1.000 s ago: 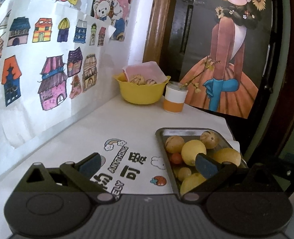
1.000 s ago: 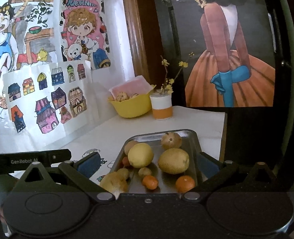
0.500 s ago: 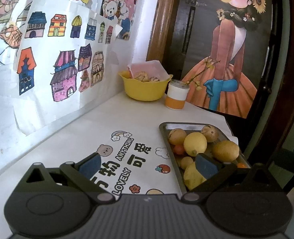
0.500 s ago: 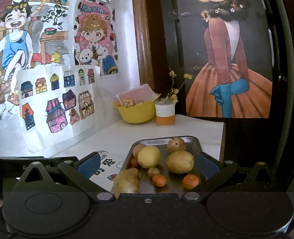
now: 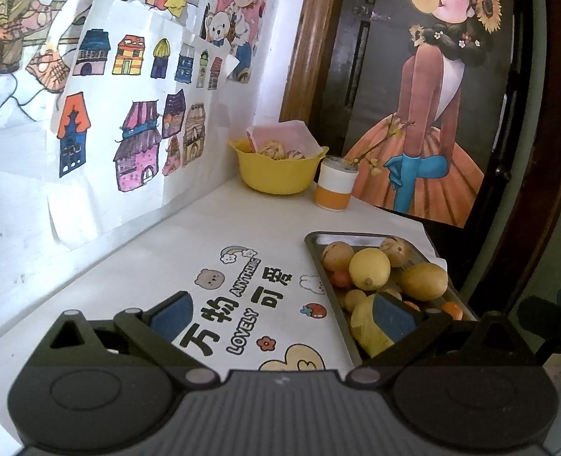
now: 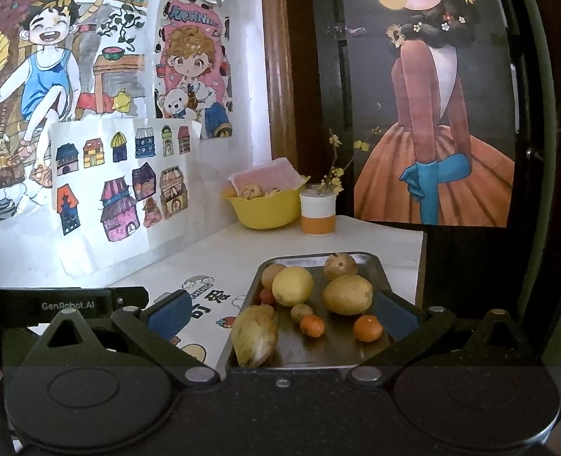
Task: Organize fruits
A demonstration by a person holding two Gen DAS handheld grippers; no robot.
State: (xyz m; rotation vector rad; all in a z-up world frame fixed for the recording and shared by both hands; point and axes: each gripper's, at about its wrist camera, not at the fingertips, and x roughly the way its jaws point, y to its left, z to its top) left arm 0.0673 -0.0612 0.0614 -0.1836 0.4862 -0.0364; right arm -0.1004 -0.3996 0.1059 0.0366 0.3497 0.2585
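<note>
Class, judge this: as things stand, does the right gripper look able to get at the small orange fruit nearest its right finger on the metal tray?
Probably yes. The right gripper is open and faces the tray; the small orange fruit lies uncovered with bare tray around it, apart from the larger yellow fruit.

The white table mat [image 5: 212, 250] carries the clearest print: "ANYTHING" at about 1 o'clock from "LOVELY", both in black capitals, with large Chinese characters around them — 万物 beside "LOVELY" and 可爱 at 3 o'clock of "ANYTHING". In the right wrist view, the black housing of the left gripper [image 6: 71, 305] at 9 o'clock reads "GenRobot.AI" in pale letters. On the wall, the pink cartoon poster [image 6: 193, 72] at 11 o'clock bears a blue heading that looks like "MORNING" — its last letters are unclear.
</note>
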